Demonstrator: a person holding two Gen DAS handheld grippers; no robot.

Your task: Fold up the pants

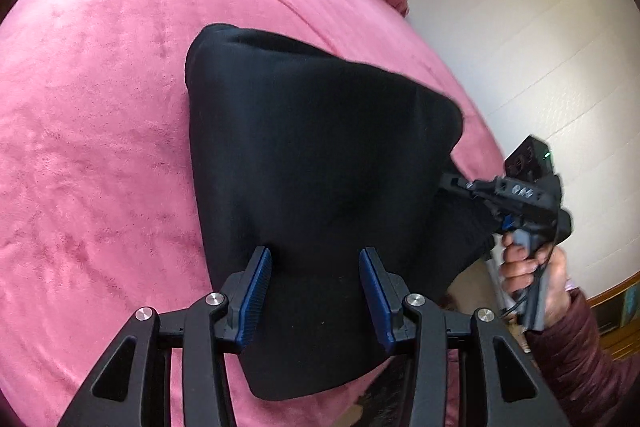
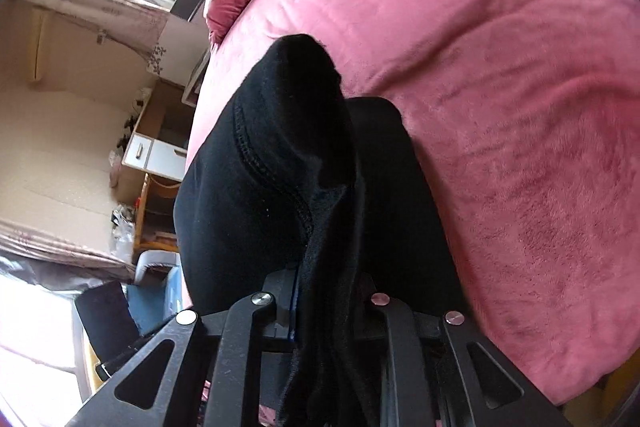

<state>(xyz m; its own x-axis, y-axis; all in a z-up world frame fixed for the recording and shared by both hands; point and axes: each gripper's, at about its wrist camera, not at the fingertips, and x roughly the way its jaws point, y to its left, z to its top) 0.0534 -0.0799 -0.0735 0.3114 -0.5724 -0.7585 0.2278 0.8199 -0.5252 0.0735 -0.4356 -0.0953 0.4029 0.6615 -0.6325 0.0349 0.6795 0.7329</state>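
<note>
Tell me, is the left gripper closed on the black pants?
No, the left gripper is open: its blue-padded fingers stand wide apart over the black pants, gripping no cloth.

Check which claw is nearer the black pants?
Right. The right claw is shut on the black pants, fabric bunched between its fingers. The left claw is open over them.

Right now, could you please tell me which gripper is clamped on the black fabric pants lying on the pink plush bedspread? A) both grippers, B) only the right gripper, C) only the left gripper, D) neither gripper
B: the right gripper is shut on a bunched edge of the black fabric pants, while the left gripper has its blue-padded fingers spread apart over the cloth, on the pink plush bedspread.
</note>
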